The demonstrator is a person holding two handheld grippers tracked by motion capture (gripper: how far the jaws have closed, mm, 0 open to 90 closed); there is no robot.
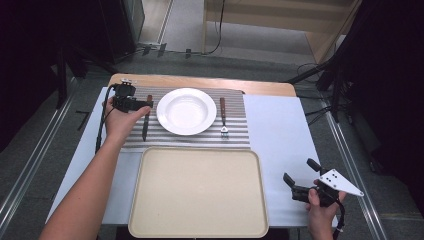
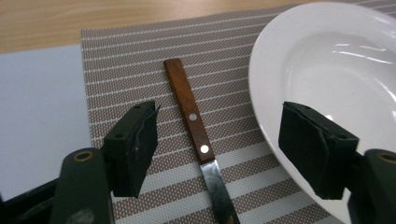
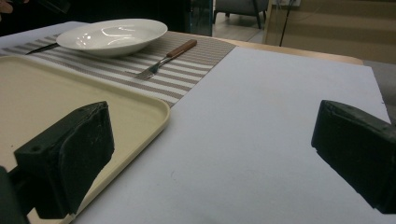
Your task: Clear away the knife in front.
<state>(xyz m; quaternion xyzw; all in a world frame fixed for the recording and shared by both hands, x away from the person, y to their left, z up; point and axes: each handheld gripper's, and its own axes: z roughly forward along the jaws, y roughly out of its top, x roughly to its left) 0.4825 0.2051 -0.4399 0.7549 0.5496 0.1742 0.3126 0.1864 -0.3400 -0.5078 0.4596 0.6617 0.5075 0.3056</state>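
At the far left of the striped mat (image 1: 235, 131), beside the plate (image 1: 186, 111), your left gripper (image 2: 219, 154) hung wide open astride the knife (image 2: 196, 133), whose long axis ran straight away between the jaws. Your right gripper (image 3: 210, 168), also wide, waited near the table's near right corner. No writing was legible.

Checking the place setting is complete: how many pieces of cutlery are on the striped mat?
2. A knife lies left of the plate, under the left gripper; a fork lies right of the plate.
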